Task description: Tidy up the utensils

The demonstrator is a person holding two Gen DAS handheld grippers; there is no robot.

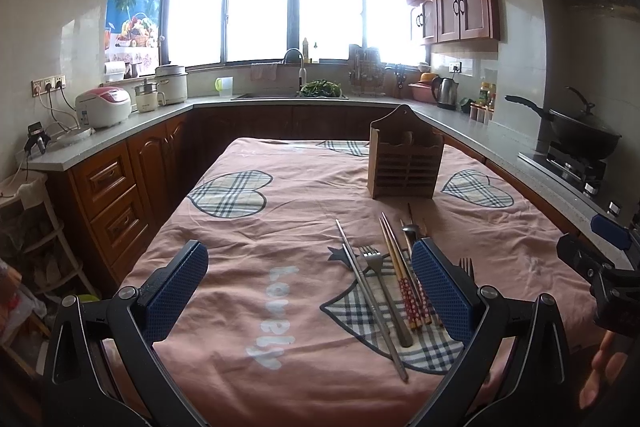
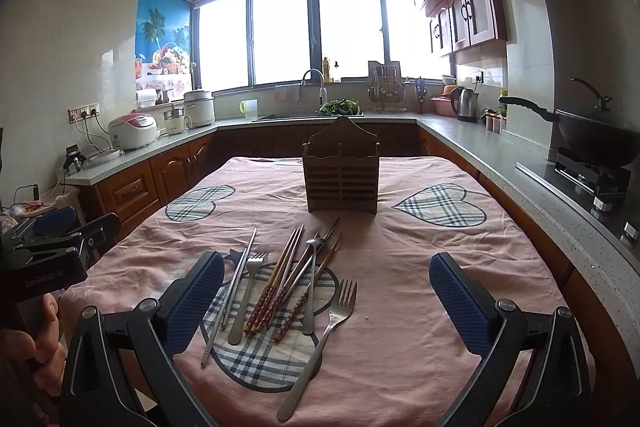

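Note:
A wooden utensil holder (image 2: 341, 179) stands upright at the far middle of the table, also in the left wrist view (image 1: 405, 163). Loose utensils lie in front of it: metal chopsticks (image 2: 230, 291), a small fork (image 2: 246, 297), wooden chopsticks with red patterned ends (image 2: 276, 291), a spoon (image 2: 312, 279) and a large fork (image 2: 324, 339). In the left wrist view the small fork (image 1: 386, 291) and red-ended chopsticks (image 1: 404, 283) lie left of my right finger. My left gripper (image 1: 310, 269) is open and empty. My right gripper (image 2: 326, 279) is open and empty above the utensils.
A pink cloth with plaid hearts (image 2: 420, 267) covers the table. Counters run around it, with a rice cooker (image 2: 132, 131), a sink (image 2: 312, 115), a kettle (image 2: 466, 105) and a wok on the stove (image 2: 596, 137). The other gripper shows at each view's edge (image 1: 600, 267).

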